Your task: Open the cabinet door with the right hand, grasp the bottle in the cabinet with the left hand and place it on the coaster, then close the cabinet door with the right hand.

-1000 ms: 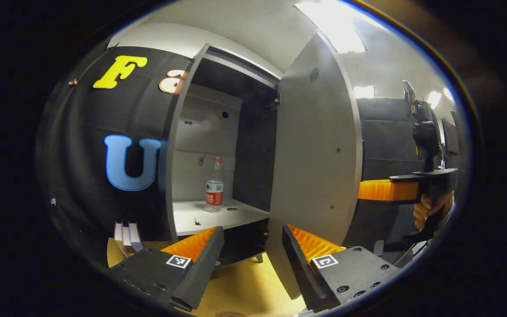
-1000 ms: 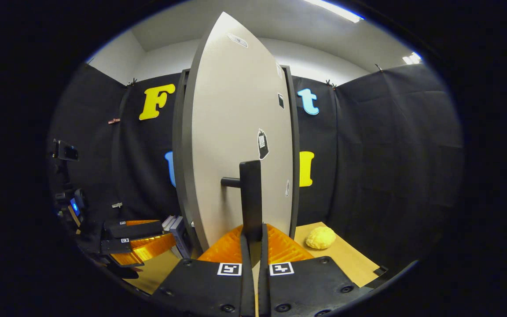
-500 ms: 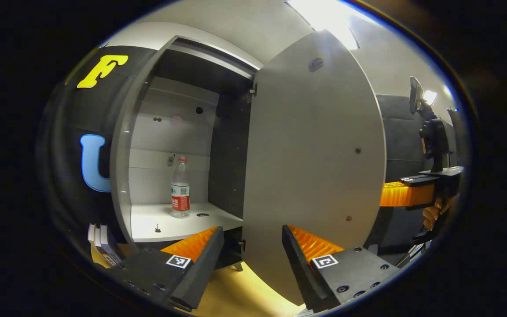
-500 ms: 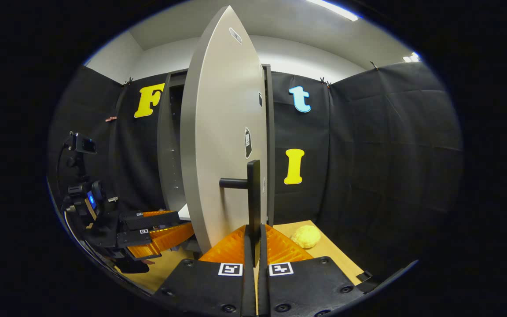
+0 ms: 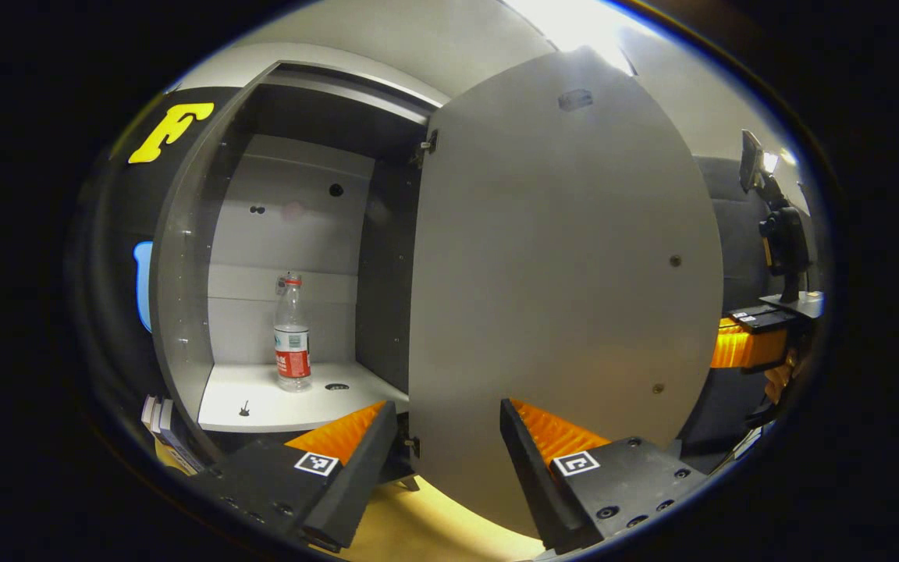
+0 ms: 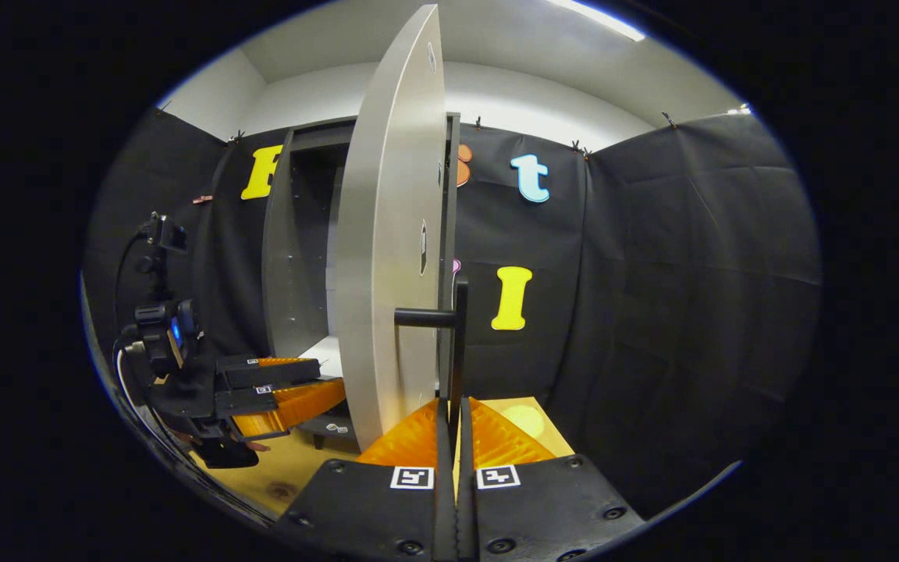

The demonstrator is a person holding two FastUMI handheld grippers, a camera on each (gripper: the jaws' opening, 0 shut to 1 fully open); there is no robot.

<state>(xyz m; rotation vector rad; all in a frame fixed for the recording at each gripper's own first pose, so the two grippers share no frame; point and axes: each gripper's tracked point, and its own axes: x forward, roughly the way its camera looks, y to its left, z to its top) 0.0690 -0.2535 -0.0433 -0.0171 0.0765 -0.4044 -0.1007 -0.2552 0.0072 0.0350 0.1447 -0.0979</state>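
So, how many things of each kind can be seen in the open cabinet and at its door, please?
Bottle: 1
Cabinet door: 1
Door handle: 1
Grippers: 2, the left gripper open, the right gripper shut on the door handle
Total: 5

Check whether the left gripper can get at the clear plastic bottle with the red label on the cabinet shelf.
Probably yes: the grey cabinet door is swung wide, and the bottle stands alone before the open left gripper.
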